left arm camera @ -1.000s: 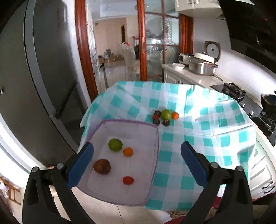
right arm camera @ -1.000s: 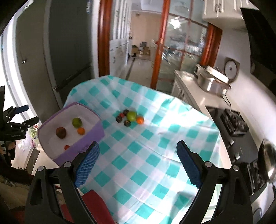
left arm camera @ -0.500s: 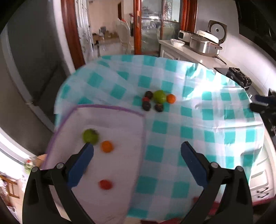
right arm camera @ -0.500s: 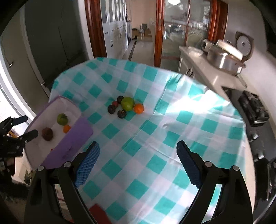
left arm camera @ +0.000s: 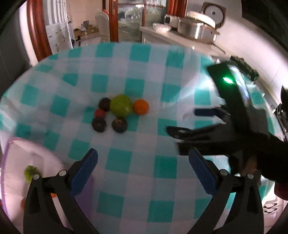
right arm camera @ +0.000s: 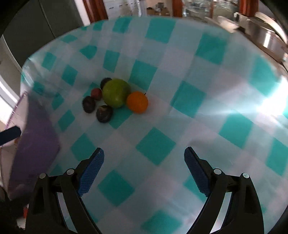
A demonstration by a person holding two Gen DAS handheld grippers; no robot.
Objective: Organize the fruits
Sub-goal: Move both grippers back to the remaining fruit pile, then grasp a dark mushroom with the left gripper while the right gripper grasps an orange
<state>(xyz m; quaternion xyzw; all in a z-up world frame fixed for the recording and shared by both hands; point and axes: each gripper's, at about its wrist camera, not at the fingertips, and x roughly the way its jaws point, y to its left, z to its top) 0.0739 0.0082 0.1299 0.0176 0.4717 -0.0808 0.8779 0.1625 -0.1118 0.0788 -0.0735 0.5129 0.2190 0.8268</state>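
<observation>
A cluster of fruit lies on the teal-checked tablecloth (left arm camera: 140,86): a green apple (left arm camera: 120,105), an orange (left arm camera: 141,107), a small red fruit (left arm camera: 99,113) and three dark plums (left arm camera: 119,125). The same cluster shows in the right wrist view, with the apple (right arm camera: 116,93) and orange (right arm camera: 137,102). A purple-rimmed white basket (left arm camera: 10,158) at the left holds a green fruit (left arm camera: 30,172). My left gripper (left arm camera: 143,166) is open and empty, short of the cluster. My right gripper (right arm camera: 144,166) is open and empty; it also shows in the left wrist view (left arm camera: 196,122), right of the fruit.
The basket's purple wall (right arm camera: 36,142) is at the left in the right wrist view. A counter with a steel pot (left arm camera: 190,28) and a rice cooker (left arm camera: 210,16) stands behind the table. A stove (left arm camera: 243,66) is at the right.
Both grippers have moved forward and down toward the fruit cluster. The right gripper has come into the left wrist view. The basket has slid to the left edge.
</observation>
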